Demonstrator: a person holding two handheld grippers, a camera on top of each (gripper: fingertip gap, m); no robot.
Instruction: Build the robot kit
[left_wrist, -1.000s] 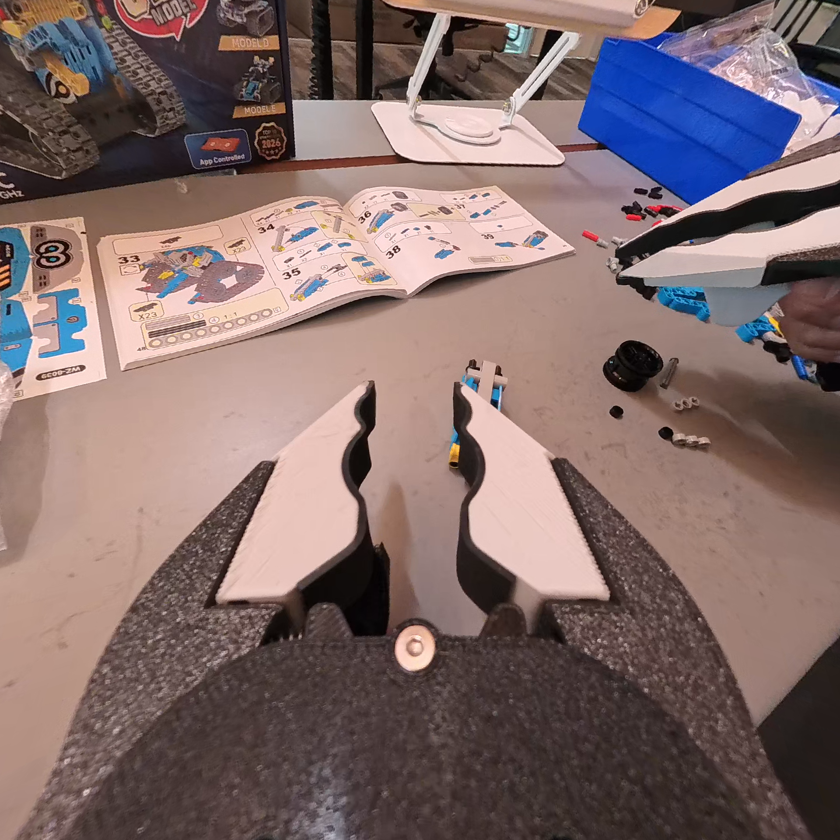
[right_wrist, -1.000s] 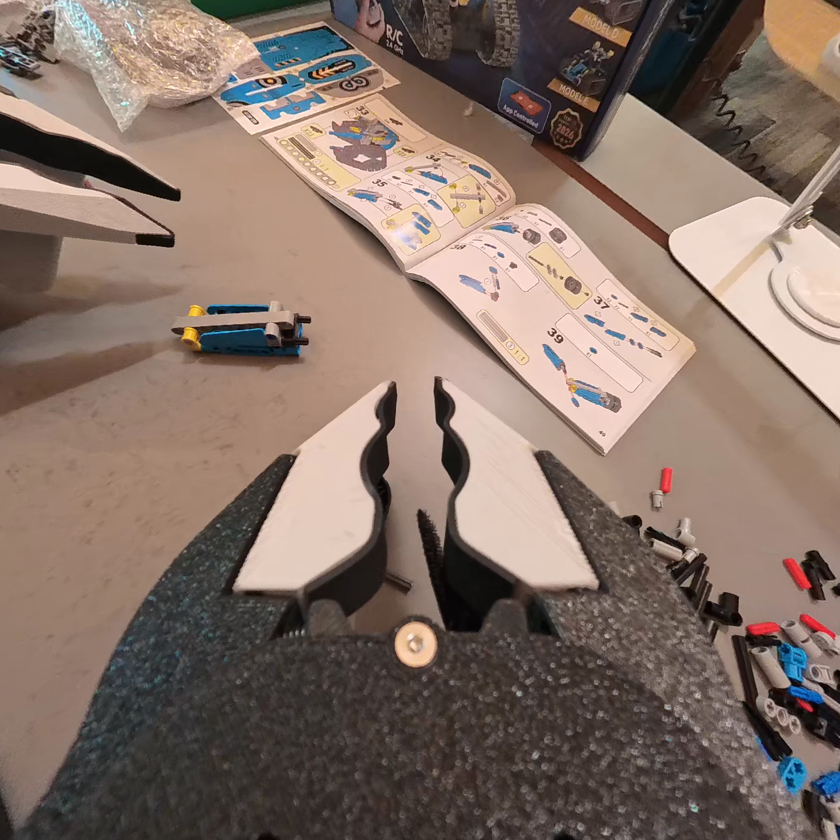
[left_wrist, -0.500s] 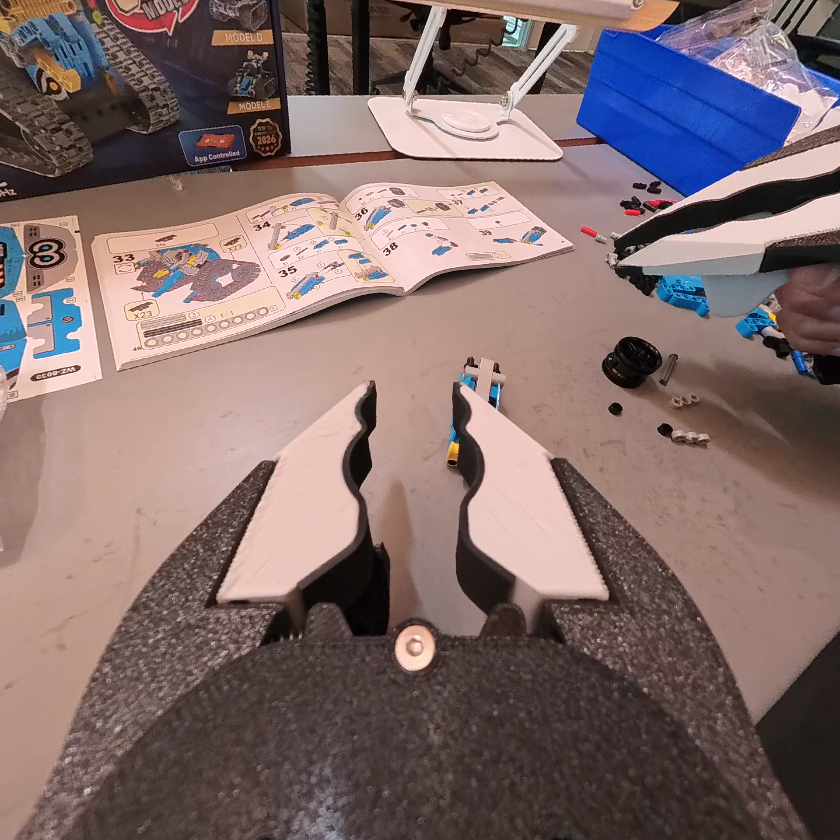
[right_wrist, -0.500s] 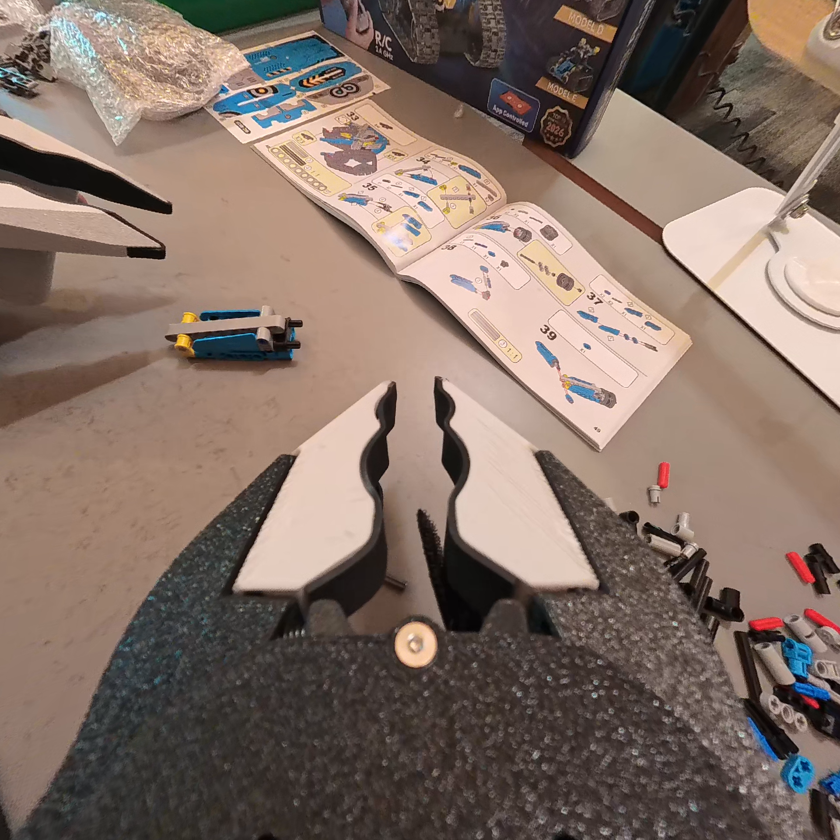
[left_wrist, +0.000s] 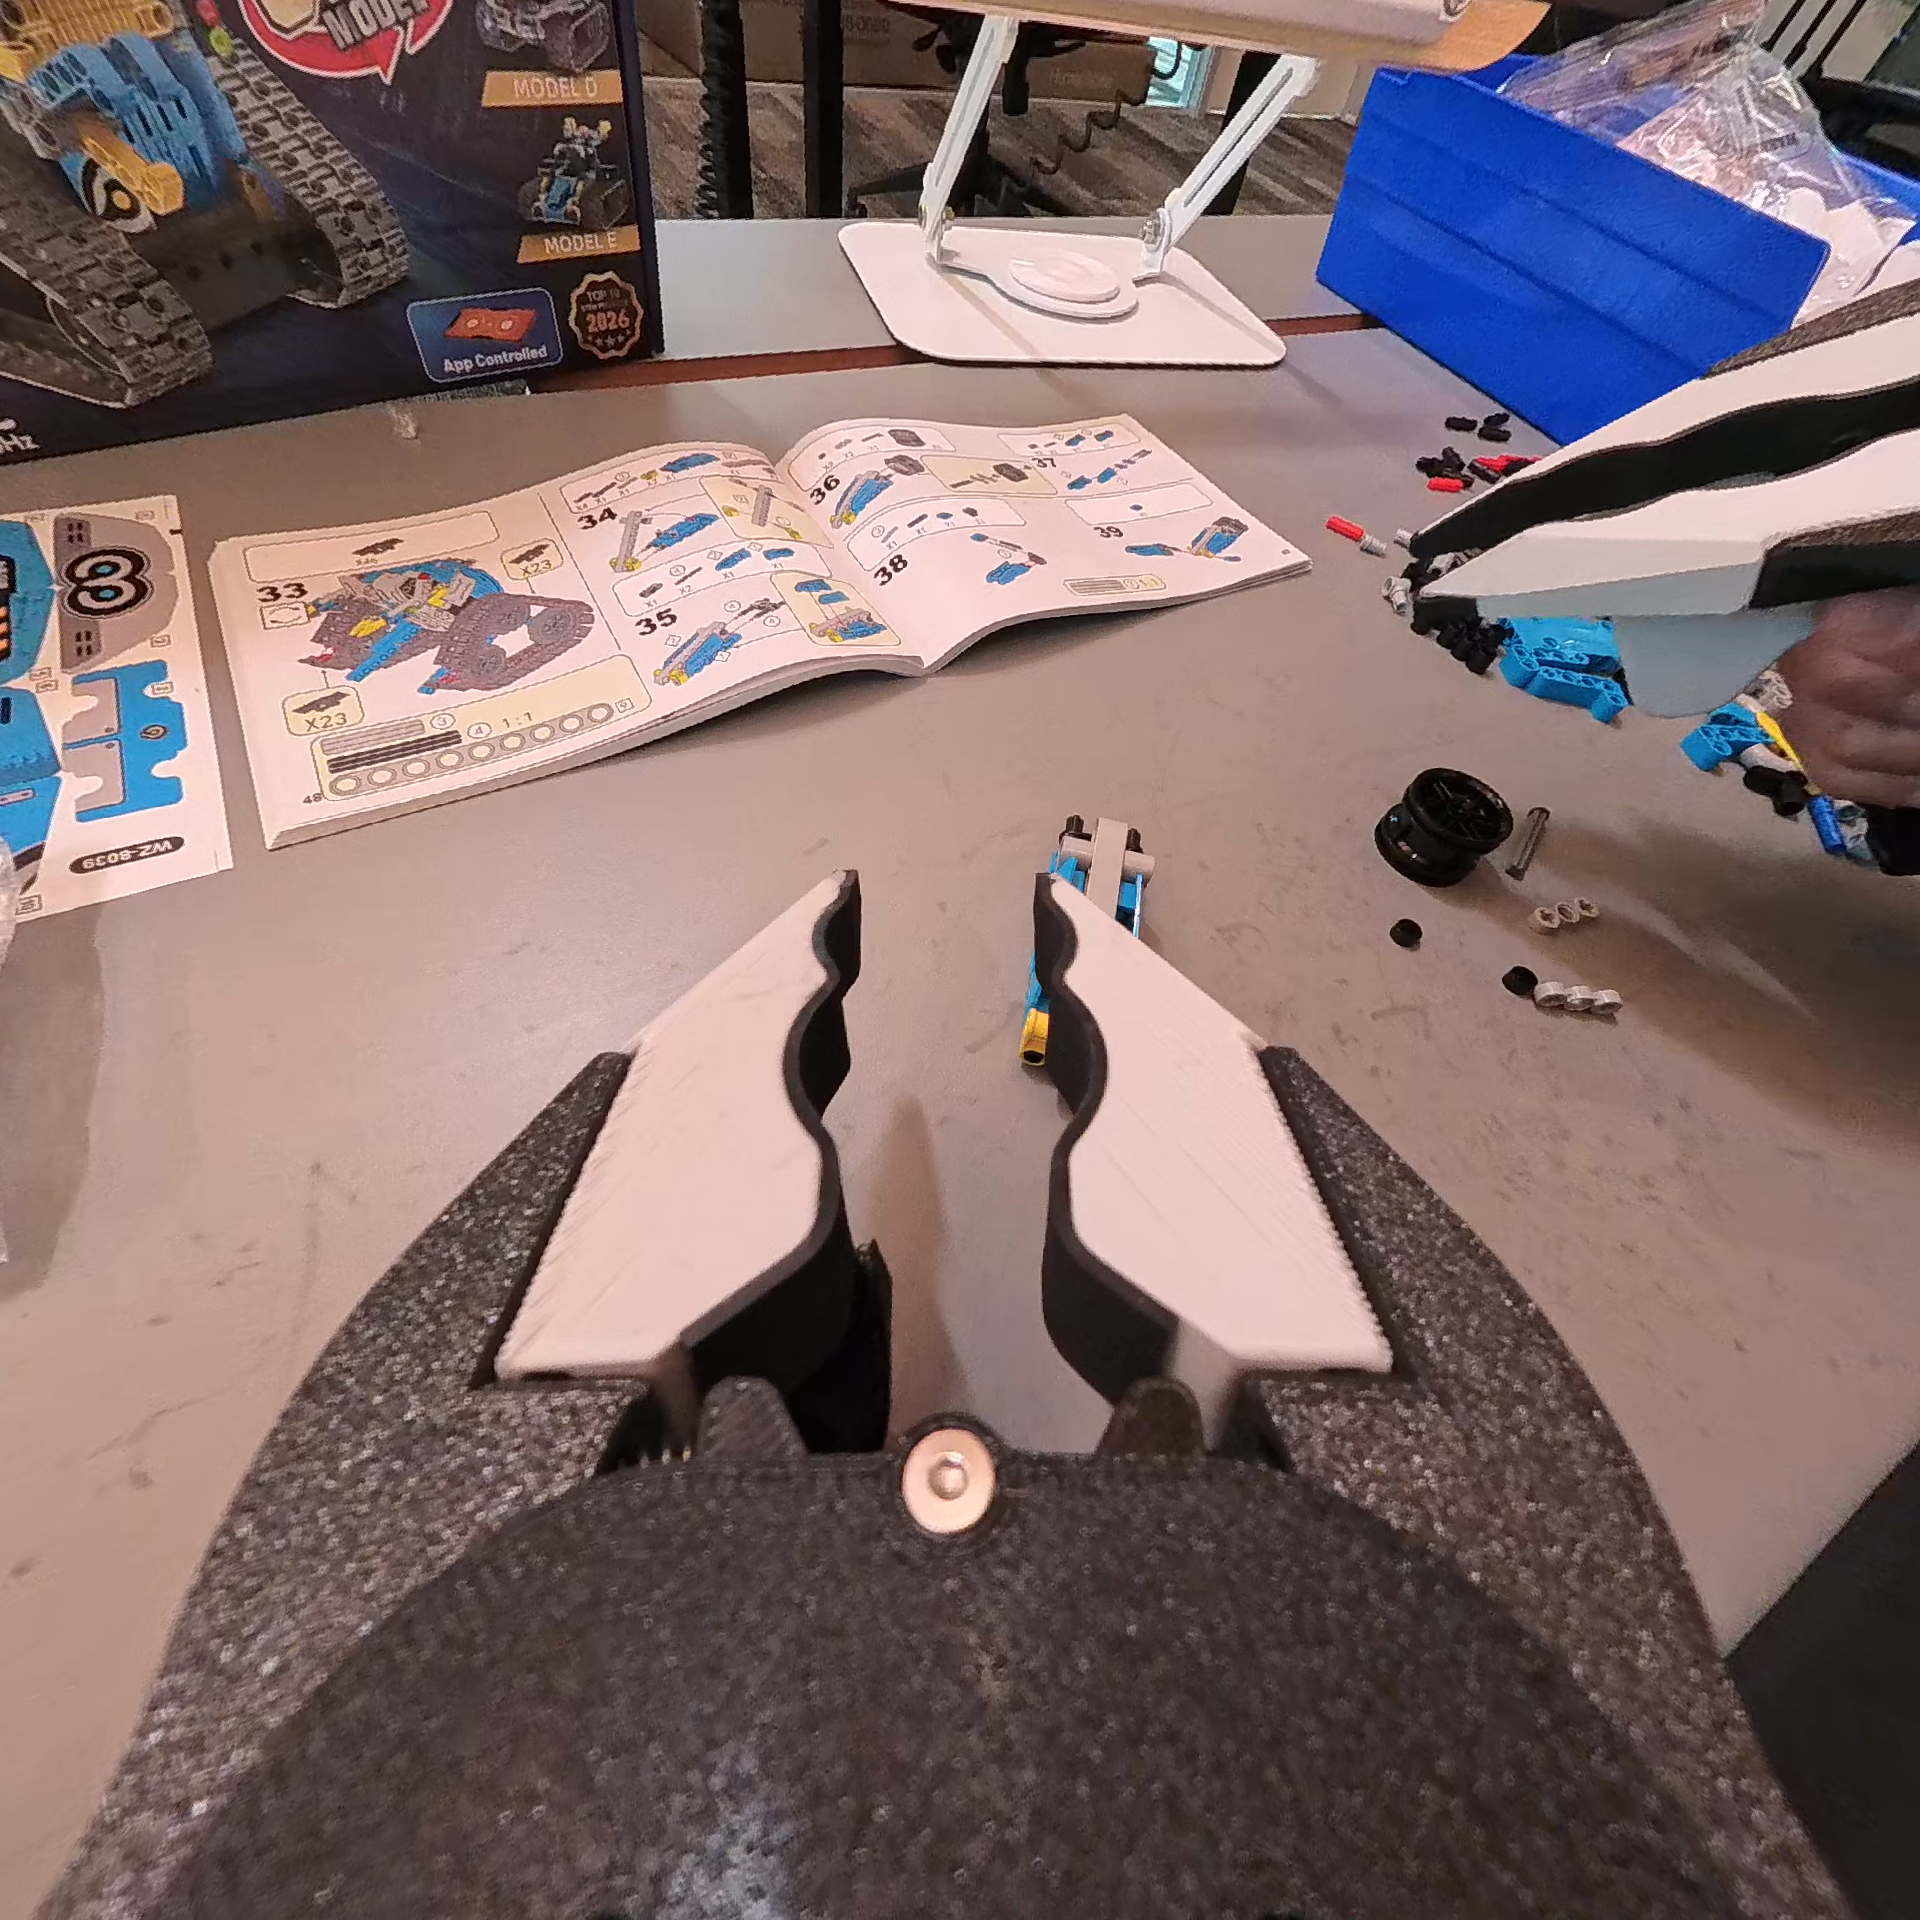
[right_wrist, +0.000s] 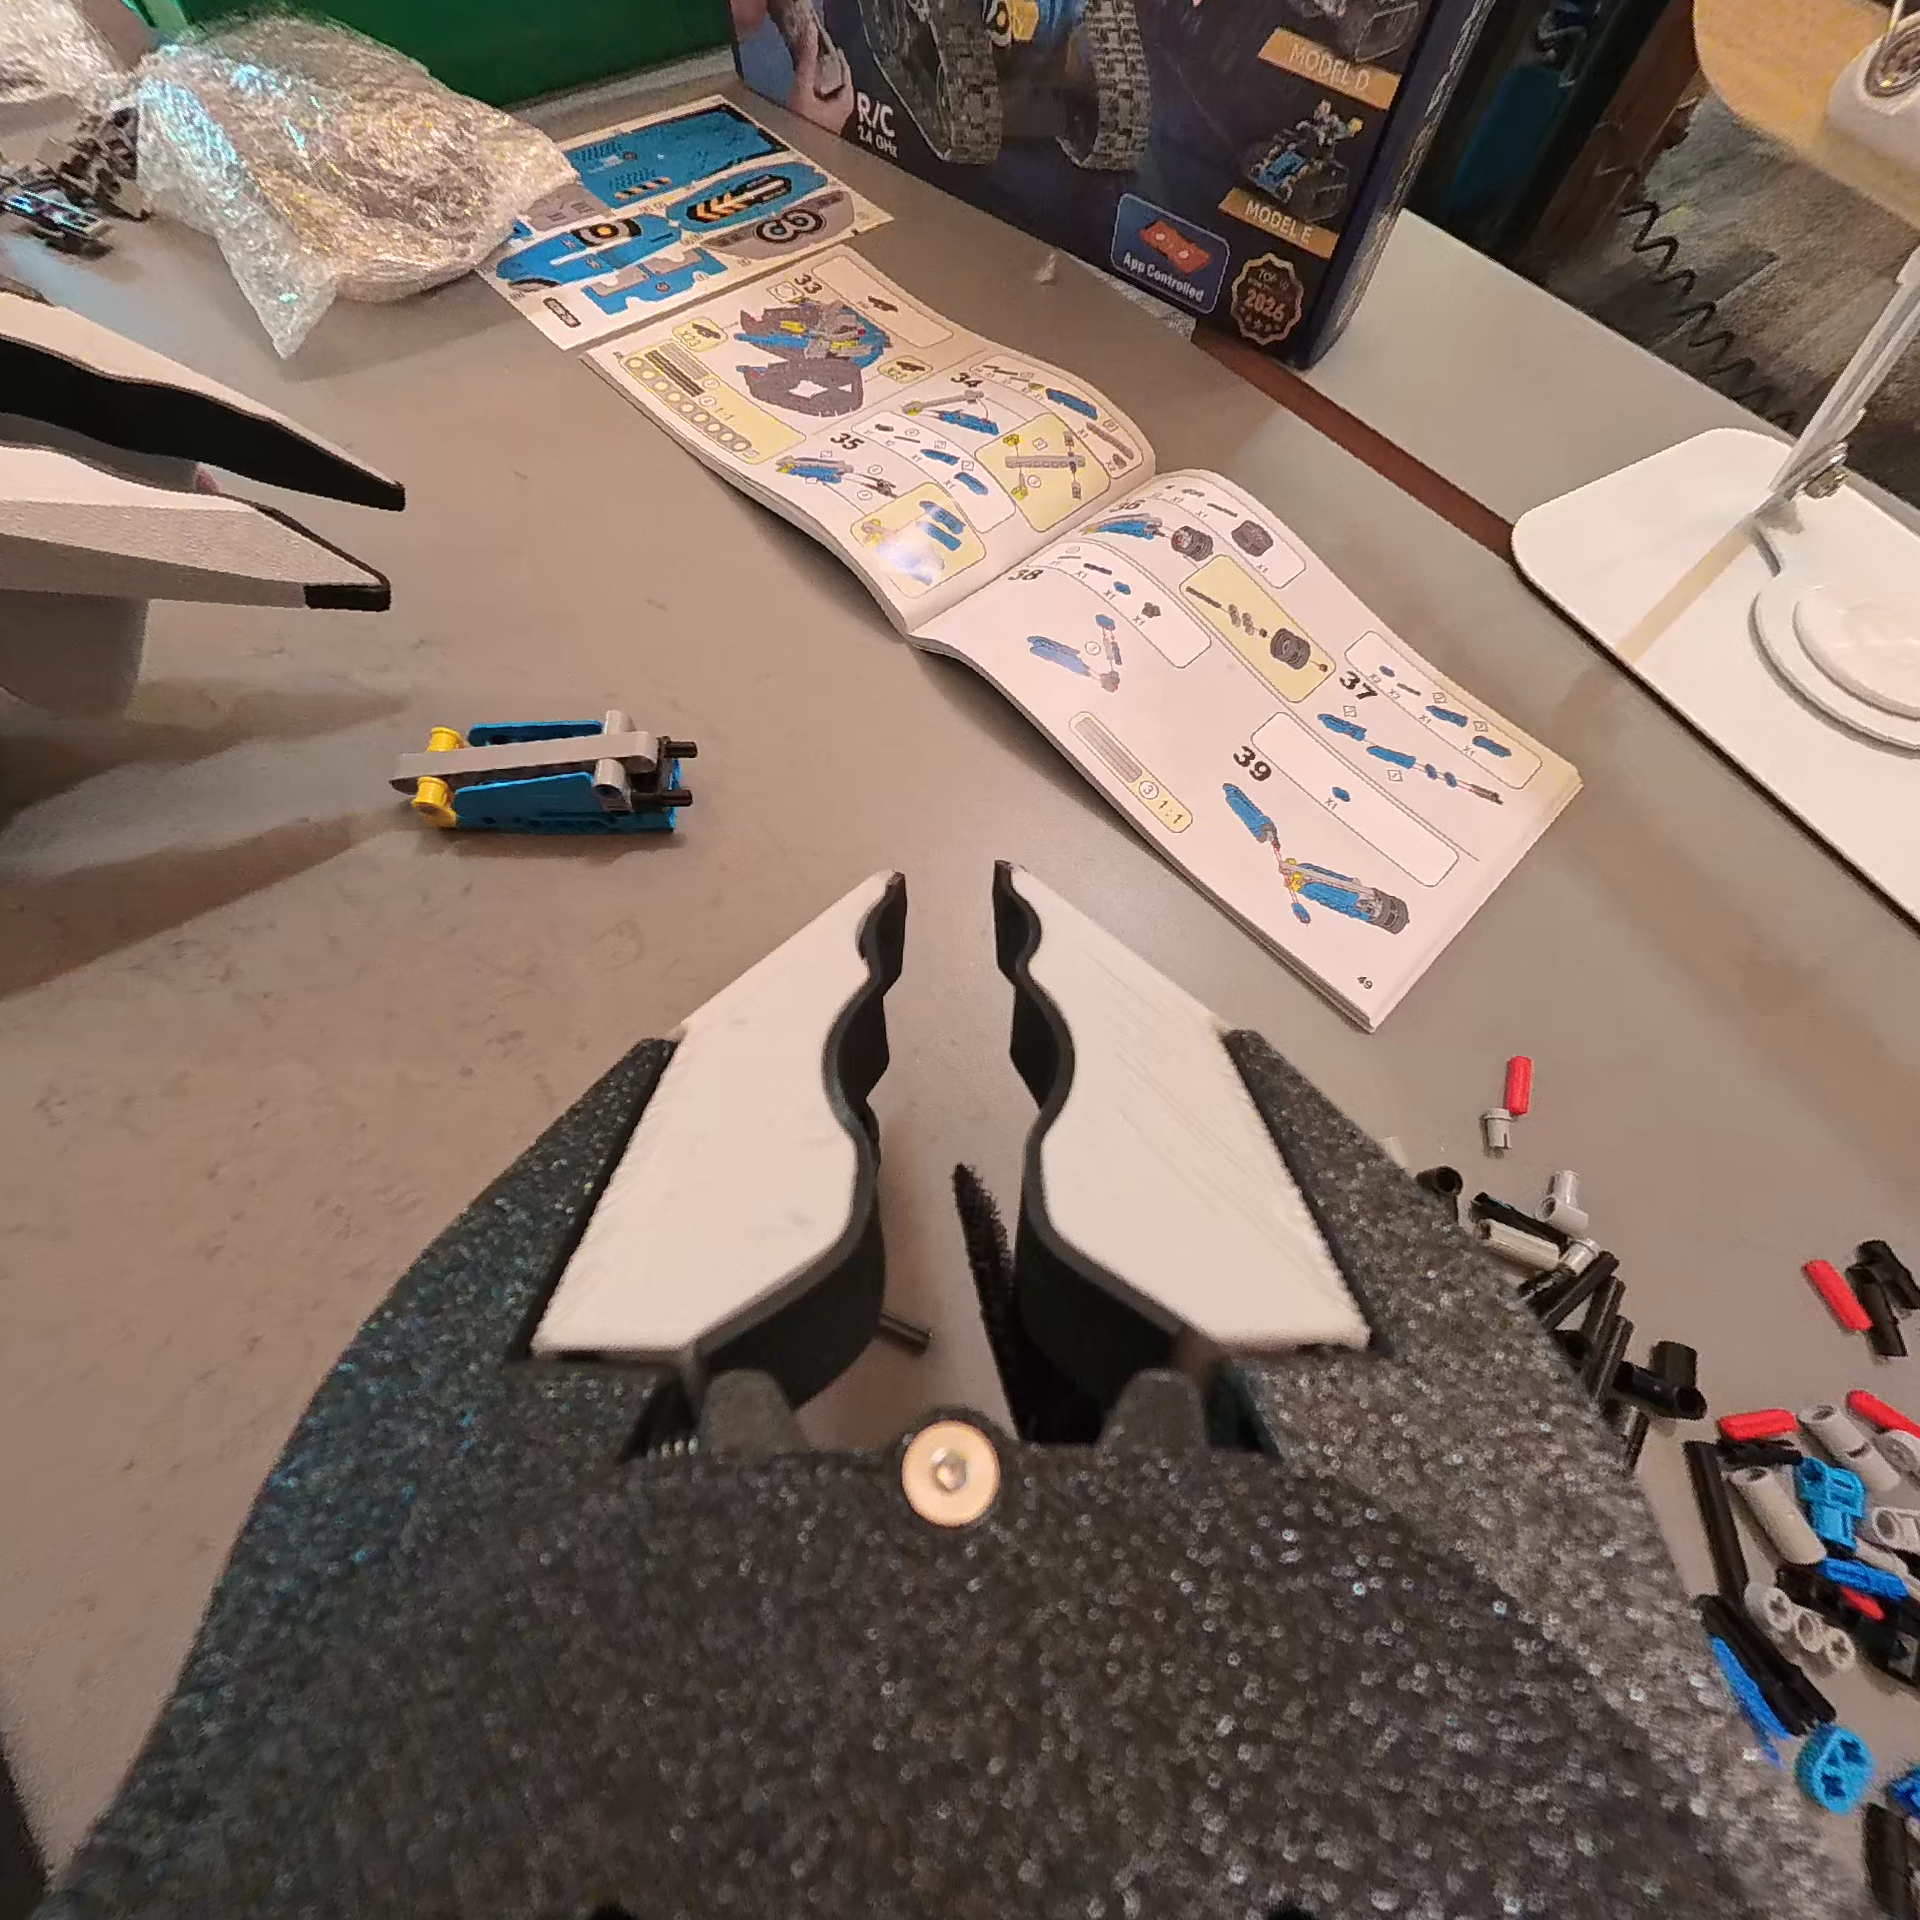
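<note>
The left hand-held gripper (left_wrist: 945, 894) hovers low over the grey surface (left_wrist: 520, 1039) with its 2 fingers spread and nothing between them. Just beyond its right fingertip, and partly hidden by it, lies a small blue and grey assembly (left_wrist: 1107, 868) with yellow pins at its near end. It rests flat on the surface, and whether the finger touches it cannot be told.

The right hand-held gripper (right_wrist: 948, 883) is also empty, with a narrower gap between its fingers. It hangs above bare surface. The same assembly (right_wrist: 540, 774) lies ahead to its left, well apart. A pile of loose parts (right_wrist: 1787, 1455) in black, grey, red and blue lies close on its right, with a red and grey pin (right_wrist: 1512, 1101) just beyond. In the left wrist view a person's hand (left_wrist: 1860, 707) shows under this gripper.

Near the pile sit a black wheel (left_wrist: 1442, 826) and a row of grey connectors (left_wrist: 1577, 997). Farther off, an open instruction booklet (left_wrist: 727, 603) lies flat, with a sticker sheet (left_wrist: 94, 686) beside it and a bundle of bubble wrap (right_wrist: 332, 177) beyond that. At the back stand a printed box (left_wrist: 312, 177), a white stand (left_wrist: 1060, 301) and a blue bin (left_wrist: 1558, 249).
</note>
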